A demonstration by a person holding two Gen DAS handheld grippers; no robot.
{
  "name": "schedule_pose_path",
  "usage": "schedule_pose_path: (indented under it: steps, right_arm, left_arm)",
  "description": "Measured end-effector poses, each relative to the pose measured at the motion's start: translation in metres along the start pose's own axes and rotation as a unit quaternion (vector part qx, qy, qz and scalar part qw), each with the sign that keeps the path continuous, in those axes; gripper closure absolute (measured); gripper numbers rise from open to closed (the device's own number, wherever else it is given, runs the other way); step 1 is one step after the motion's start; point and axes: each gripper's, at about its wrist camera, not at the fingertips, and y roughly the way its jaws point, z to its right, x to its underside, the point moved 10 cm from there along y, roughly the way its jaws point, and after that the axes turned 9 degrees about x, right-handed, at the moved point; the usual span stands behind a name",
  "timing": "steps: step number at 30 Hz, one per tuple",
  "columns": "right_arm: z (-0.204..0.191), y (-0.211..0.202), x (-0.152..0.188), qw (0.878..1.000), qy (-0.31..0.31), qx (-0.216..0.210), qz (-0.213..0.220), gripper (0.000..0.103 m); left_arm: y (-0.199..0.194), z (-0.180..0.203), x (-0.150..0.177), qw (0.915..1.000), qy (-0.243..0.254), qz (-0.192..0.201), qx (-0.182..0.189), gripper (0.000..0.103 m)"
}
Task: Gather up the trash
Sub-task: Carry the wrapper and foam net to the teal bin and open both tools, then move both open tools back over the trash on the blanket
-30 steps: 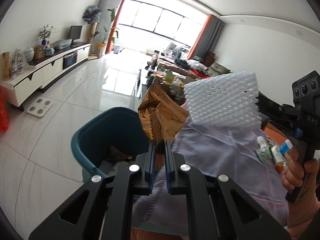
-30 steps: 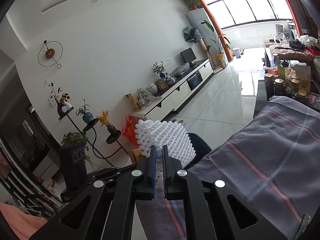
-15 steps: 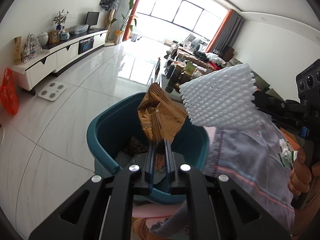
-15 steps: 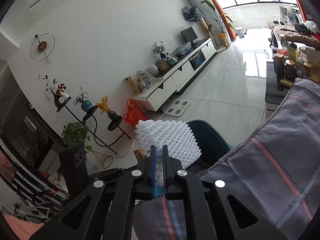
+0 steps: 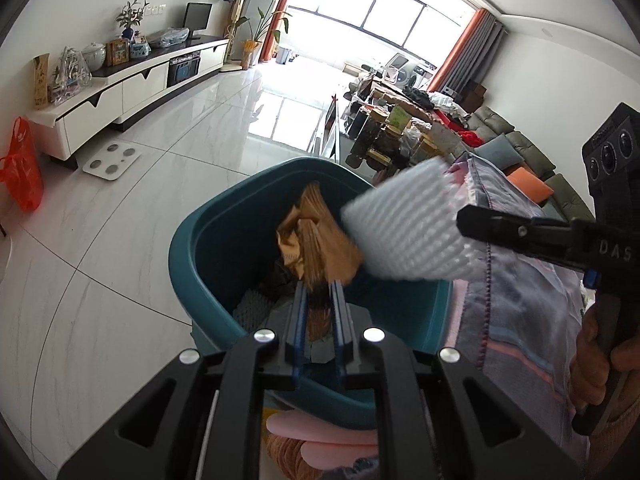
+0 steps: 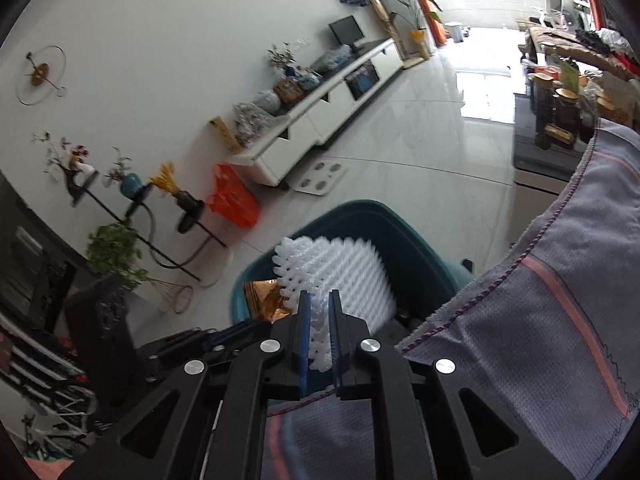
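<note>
Hanging over teal bin [image 5: 208,264]: brown wrapper [image 5: 316,240] ahead of left gripper [image 5: 320,300], foam net [image 6: 340,272] ahead of right gripper [image 6: 320,312]; both jaws parting, each item between its pads.

- Long white low cabinet [image 5: 120,92] with a dark top, against the left wall; small black monitor [image 5: 198,14], framed picture and jars on it.
- Flat white bathroom scale [image 5: 112,161] on the glossy white tiled floor [image 5: 120,240], just in front of the cabinet.
- Orange plastic bag [image 5: 20,176] on the floor beside the cabinet's near end.
- Orange curtains [image 5: 460,46] flanking a wide bright window [image 5: 380,12].
- Round wire wall clock [image 6: 40,74] on the white wall.
- Black metal plant stand [image 6: 132,204] with vases.
- Grey-lilac striped cloth [image 6: 540,340] covering the surface at right.
</note>
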Motion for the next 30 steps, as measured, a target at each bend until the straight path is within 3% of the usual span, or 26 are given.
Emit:
schedule_pose_path:
  steps: [9, 15, 21, 25, 30]
  right_arm:
    - [0.009, -0.001, 0.003, 1.0, 0.009, 0.016, 0.006, 0.069]
    - [0.006, -0.026, 0.003, 0.999, 0.001, 0.013, 0.035, 0.068]
    - [0.008, -0.073, 0.011, 0.996, -0.019, 0.022, 0.084, 0.061]
    - [0.024, -0.112, 0.025, 0.992, -0.019, 0.043, 0.118, 0.057]
    - [0.055, -0.155, 0.046, 0.986, 0.004, 0.076, 0.148, 0.057]
  left_arm:
    - [0.006, -0.006, -0.001, 0.9998, -0.02, 0.005, 0.002, 0.084]
    - [-0.017, 0.014, -0.008, 0.9991, 0.011, 0.04, 0.003, 0.072]
    - [-0.049, 0.064, -0.015, 0.9936, 0.071, 0.081, 0.034, 0.054]
    - [-0.059, 0.109, -0.012, 0.9867, 0.108, 0.098, 0.071, 0.051]
    - [-0.055, 0.17, 0.006, 0.9765, 0.154, 0.084, 0.125, 0.049]
